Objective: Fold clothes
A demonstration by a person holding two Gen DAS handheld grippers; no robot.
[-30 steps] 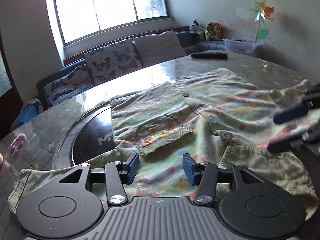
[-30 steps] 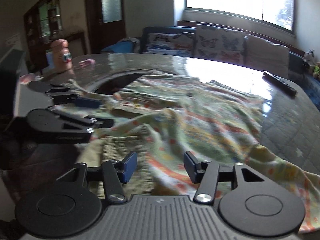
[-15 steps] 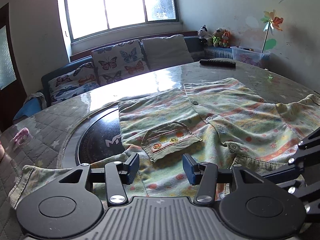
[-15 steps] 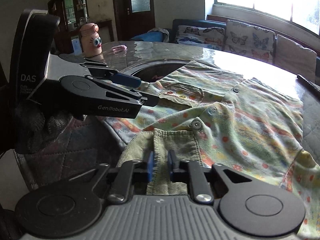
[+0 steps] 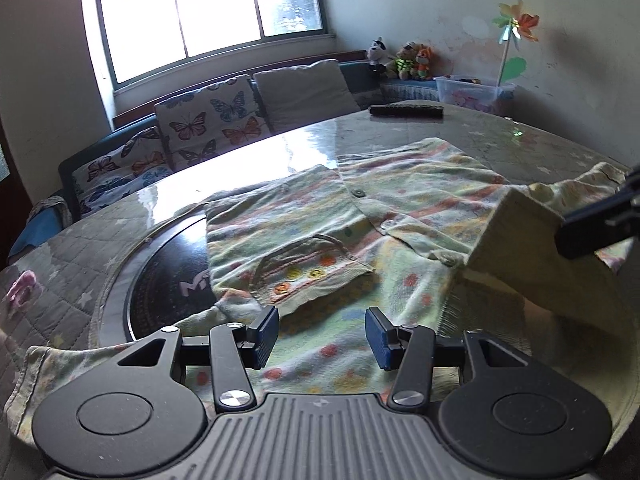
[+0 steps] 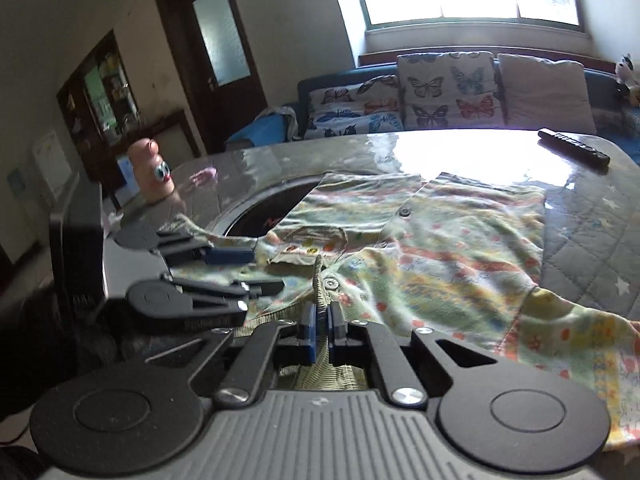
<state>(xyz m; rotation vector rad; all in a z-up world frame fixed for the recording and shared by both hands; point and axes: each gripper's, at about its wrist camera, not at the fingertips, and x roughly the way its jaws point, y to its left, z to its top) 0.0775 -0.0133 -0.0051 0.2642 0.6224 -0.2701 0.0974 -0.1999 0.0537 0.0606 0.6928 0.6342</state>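
With the right gripper (image 6: 320, 330) clamped on the shirt's (image 6: 460, 240) ribbed collar (image 6: 320, 280), close the wide-open, empty left gripper (image 5: 322, 336) on the hem at 6 o'clock before lifting.

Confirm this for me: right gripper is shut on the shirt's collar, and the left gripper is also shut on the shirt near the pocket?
Not quite. The left gripper is open, hovering over the shirt near the pocket, as the left wrist view shows. The right gripper is shut on the collar.
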